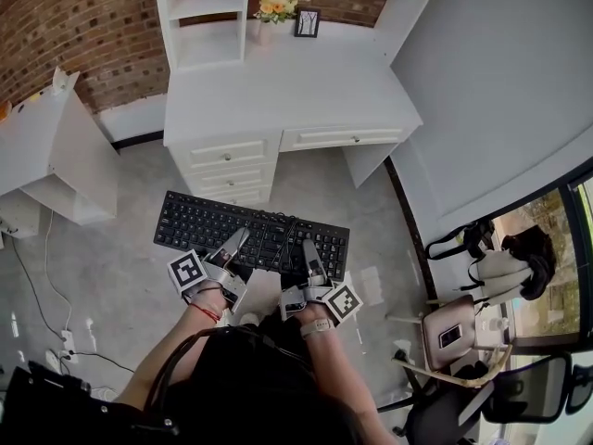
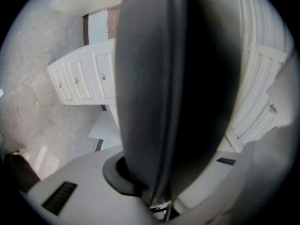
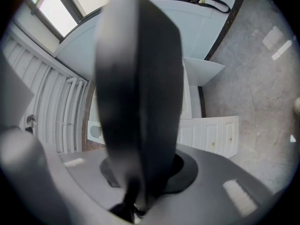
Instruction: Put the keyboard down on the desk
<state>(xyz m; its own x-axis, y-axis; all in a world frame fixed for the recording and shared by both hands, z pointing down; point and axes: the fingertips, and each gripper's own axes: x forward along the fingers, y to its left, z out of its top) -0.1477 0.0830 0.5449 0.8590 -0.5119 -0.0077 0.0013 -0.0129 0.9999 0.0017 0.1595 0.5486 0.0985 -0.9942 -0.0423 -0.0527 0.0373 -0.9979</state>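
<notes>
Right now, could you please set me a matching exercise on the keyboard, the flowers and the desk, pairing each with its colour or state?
Things:
1 keyboard
2 flowers
3 desk

Colour or state:
A white, with drawers
B yellow and orange
C black, clamped by the left gripper and the right gripper above the floor

Pairs: 1-C, 2-B, 3-A

A matt black plastic keyboard [image 1: 250,235] is held in the smooth, pale grey plastic jaws of the left gripper [image 1: 238,240] and right gripper [image 1: 309,249], each carrying a cube faced with printed black-and-white markers. The desk [image 1: 287,95] looks like white-painted wood with a smooth satin finish, set against a rough red brick wall [image 1: 83,26]. The floor [image 1: 120,276] is mottled grey and stone-like, with a faint sheen.
</notes>
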